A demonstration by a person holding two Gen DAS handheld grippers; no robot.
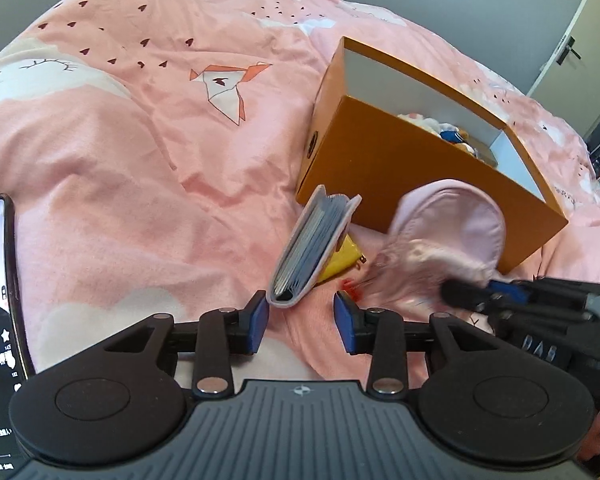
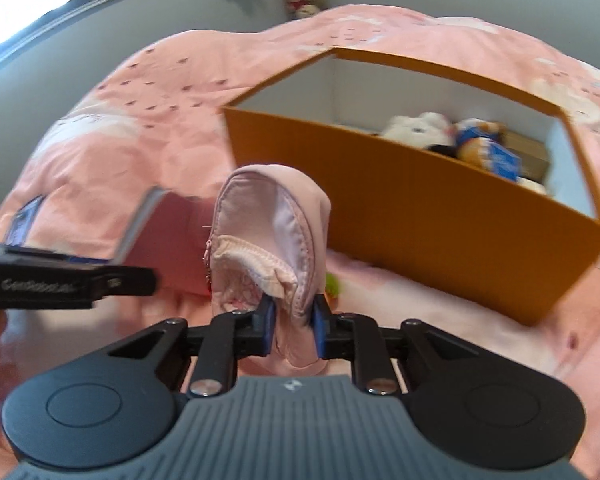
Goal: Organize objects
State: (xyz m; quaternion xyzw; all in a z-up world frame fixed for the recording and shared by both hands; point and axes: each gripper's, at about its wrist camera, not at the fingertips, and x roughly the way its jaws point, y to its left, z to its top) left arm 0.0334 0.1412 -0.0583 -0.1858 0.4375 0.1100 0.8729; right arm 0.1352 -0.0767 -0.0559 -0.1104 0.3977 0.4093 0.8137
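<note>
Right gripper (image 2: 293,330): jaws narrow, clamped on the lower edge of the pouch (image 2: 270,236), a pink zip pouch that stands up ahead of the fingers, clear of the bedding.
Left gripper (image 1: 301,322): jaws apart, empty; card holder (image 1: 310,246) just ahead, touching neither pad.
Box (image 2: 452,216): orange, open-topped, beyond the pouch to the right, soft toys inside.
Step, as judged: pouch gripped, not yet boxed.
Next move calls for: lifting over the near wall, then releasing inside.
</note>
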